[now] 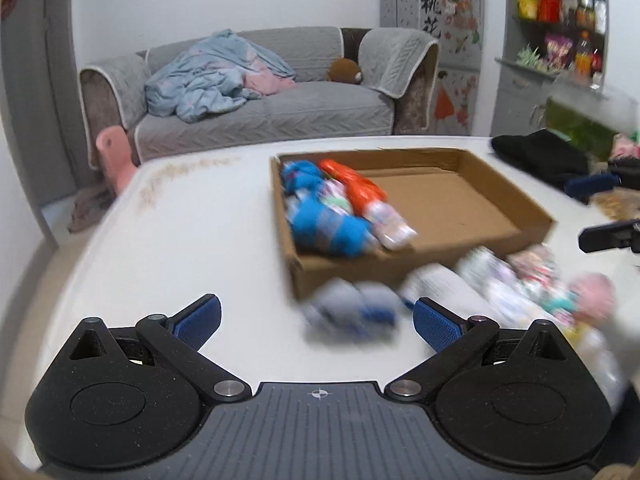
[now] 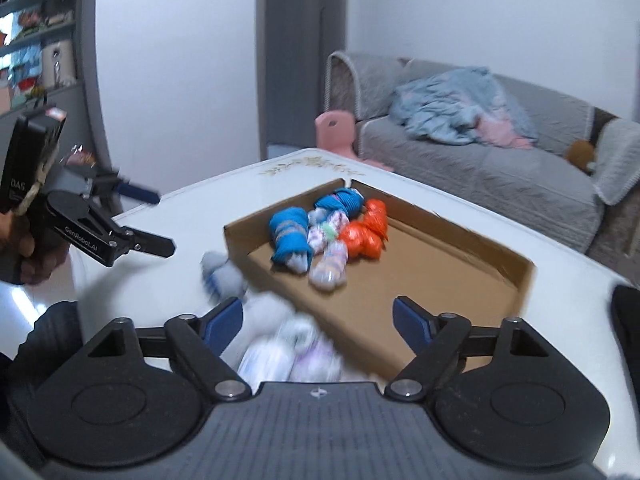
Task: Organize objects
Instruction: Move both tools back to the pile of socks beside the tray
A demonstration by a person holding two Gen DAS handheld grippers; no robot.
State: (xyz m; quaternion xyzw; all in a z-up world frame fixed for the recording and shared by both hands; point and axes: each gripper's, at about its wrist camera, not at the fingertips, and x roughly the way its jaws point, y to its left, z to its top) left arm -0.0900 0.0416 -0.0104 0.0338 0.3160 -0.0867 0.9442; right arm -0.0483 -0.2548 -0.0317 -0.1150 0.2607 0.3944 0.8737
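A shallow cardboard box (image 1: 452,208) lies on the white table (image 1: 192,240). Rolled socks fill its left end: blue rolls (image 1: 324,228), an orange roll (image 1: 356,188) and pastel rolls (image 1: 390,224). A grey sock roll (image 1: 352,312) lies just outside the box's front wall, between the fingers of my open left gripper (image 1: 316,320) but not touched by them. A blurred pile of pale socks (image 1: 520,284) lies to its right. In the right wrist view my right gripper (image 2: 318,320) stands open over that pile (image 2: 288,352), near the box (image 2: 420,280). The left gripper (image 2: 160,222) shows at the left there.
A black cloth (image 1: 536,156) lies on the table at the far right. Behind the table stand a grey sofa (image 1: 260,112) with a blue blanket and a pink chair (image 2: 334,128). Shelves with goods (image 1: 568,32) are at the back right.
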